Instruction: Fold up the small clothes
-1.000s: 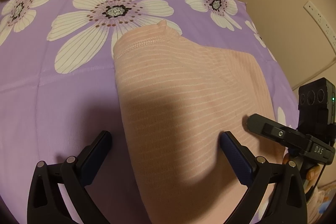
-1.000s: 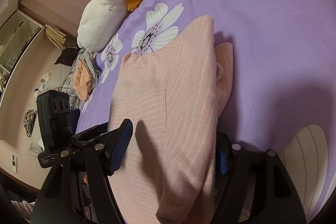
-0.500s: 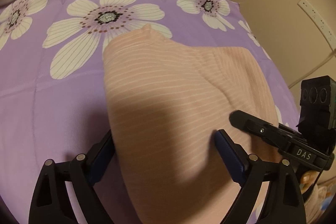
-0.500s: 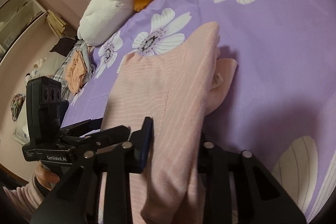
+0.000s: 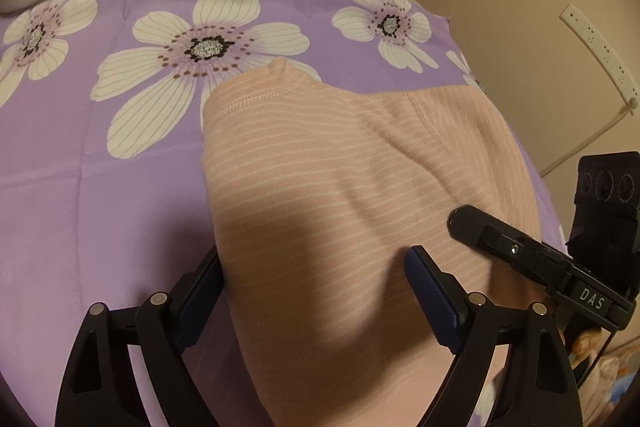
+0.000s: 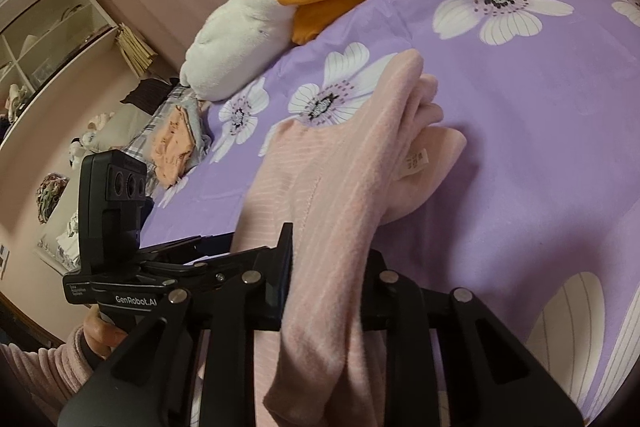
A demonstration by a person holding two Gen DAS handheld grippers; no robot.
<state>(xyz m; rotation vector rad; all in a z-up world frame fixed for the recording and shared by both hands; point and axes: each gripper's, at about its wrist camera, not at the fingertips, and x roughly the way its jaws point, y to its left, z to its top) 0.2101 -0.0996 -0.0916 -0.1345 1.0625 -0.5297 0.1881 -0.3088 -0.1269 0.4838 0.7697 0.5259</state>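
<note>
Right tongs (image 6: pixel 324 279) have just been closing, now clenched on the pink garment's (image 5: pixel 340 195) near edge.
Left tongs (image 5: pixel 316 303) straddle its fold on the bed (image 5: pixel 100 195), released, narrowing slightly.

Both wrist fisheyes look steeply down, close over the striped pink knit garment (image 5: pixel 340 207) (shared) on the purple floral bedsheet (image 6: pixel 540 115).

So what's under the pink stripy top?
The pink stripy top lies on the purple flowery blanket. One flower pokes out beside it; whatever else is beneath is covered.
</note>
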